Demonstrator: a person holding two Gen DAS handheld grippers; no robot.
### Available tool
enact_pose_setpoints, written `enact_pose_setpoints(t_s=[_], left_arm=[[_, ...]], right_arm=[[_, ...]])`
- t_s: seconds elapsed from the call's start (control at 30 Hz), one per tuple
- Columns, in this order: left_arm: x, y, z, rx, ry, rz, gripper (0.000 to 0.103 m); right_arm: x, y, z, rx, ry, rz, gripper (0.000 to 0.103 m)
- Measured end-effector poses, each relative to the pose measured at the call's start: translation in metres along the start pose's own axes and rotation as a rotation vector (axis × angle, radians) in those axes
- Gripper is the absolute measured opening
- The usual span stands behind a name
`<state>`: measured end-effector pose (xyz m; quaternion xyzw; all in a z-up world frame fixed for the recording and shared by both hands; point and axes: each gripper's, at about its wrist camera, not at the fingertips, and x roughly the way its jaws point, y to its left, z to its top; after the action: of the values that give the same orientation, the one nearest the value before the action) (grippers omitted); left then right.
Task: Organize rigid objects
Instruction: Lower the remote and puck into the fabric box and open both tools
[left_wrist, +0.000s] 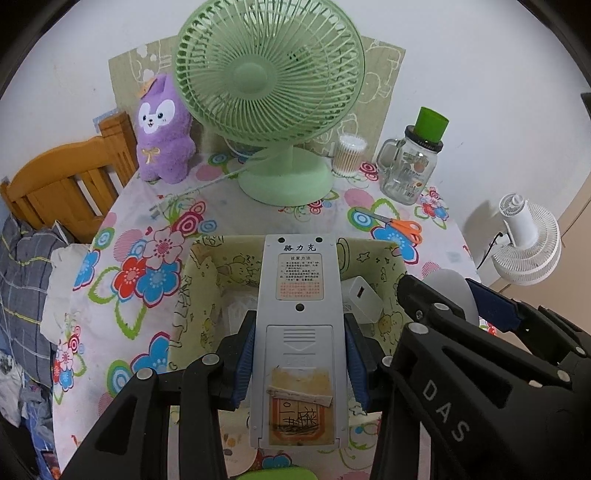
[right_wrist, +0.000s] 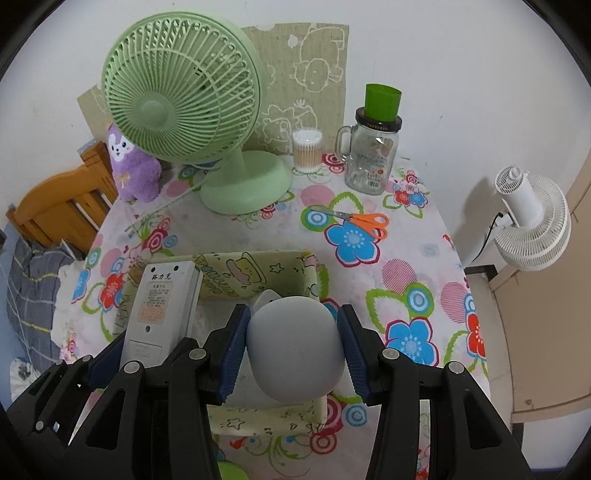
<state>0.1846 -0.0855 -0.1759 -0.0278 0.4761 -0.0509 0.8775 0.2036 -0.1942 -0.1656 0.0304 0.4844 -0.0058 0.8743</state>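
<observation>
1. Left gripper (left_wrist: 299, 354) clamps the grey remote control (left_wrist: 300, 325) by its long edges, back face up, directly above the green fabric box (left_wrist: 207, 295); judged ready to drop in.
2. Right gripper (right_wrist: 293, 354) squeezes a rounded grey mouse-like object (right_wrist: 293, 350) over the same box.
3. Both grippers pitch steeply downward, side by side, bodies nearly touching.

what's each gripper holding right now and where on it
The left gripper clamps the grey remote by its long side edges, at the battery-cover end. The right gripper clamps the rounded grey object across its sides.
</observation>
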Motion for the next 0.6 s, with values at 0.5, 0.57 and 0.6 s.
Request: enact_pose_setpoints(t_s=[0.5, 0.57, 0.6], left_arm=[[0.036, 0.009, -0.003, -0.029, 0.062, -0.007, 0.045], [0.041, 0.012, -0.004, -0.032, 0.072, -0.01, 0.045], [0.043, 0.012, -0.004, -0.031, 0.075, -0.009, 0.045]], right_arm=[[0.032, 0.001, -0.003, 0.008, 0.066, 0.018, 0.053], [0.035, 0.003, -0.005, 0.008, 0.073, 0.022, 0.053], [0.037, 0.003, -0.006, 0.012, 0.075, 0.025, 0.053]])
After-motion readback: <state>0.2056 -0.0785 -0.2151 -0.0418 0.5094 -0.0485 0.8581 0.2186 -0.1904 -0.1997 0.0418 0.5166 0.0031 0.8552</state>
